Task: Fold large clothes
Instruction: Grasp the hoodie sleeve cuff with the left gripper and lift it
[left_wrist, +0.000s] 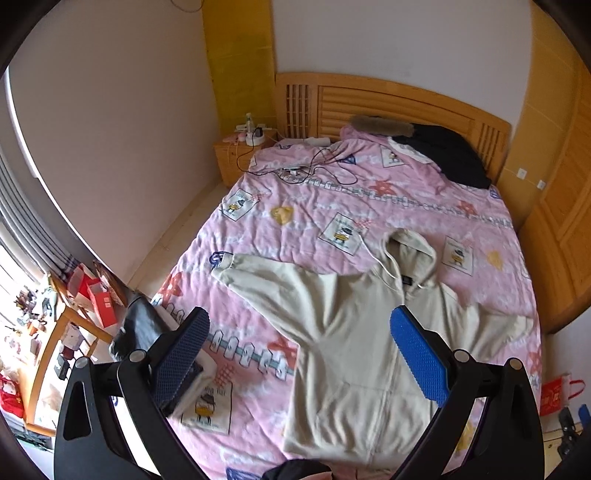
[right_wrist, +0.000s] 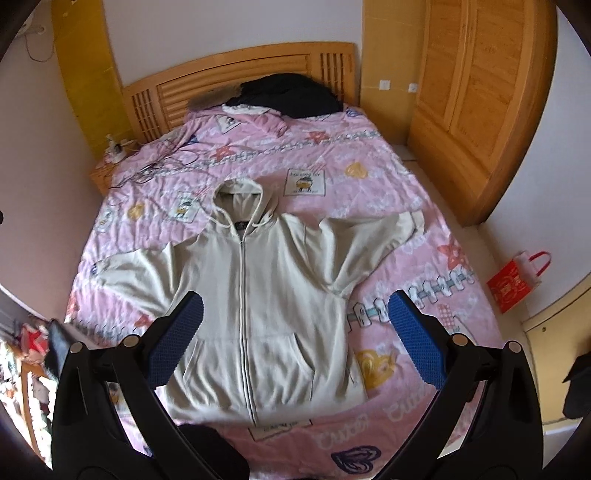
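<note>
Your left gripper and right gripper hover with jaws spread above the unfolded beige hoodie on the pink bedspread.

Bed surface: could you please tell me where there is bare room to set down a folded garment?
Free: quilt between hoodie and dark coat, and right of the hoodie's hem. Crowded: cables near the nightstand; the hoodie spans the middle.

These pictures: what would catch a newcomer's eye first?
A cream hoodie lies spread flat, zipped, sleeves out, on the pink quilt. A dark coat is heaped at the headboard. Both the left gripper and right gripper hang open above the bed.
</note>
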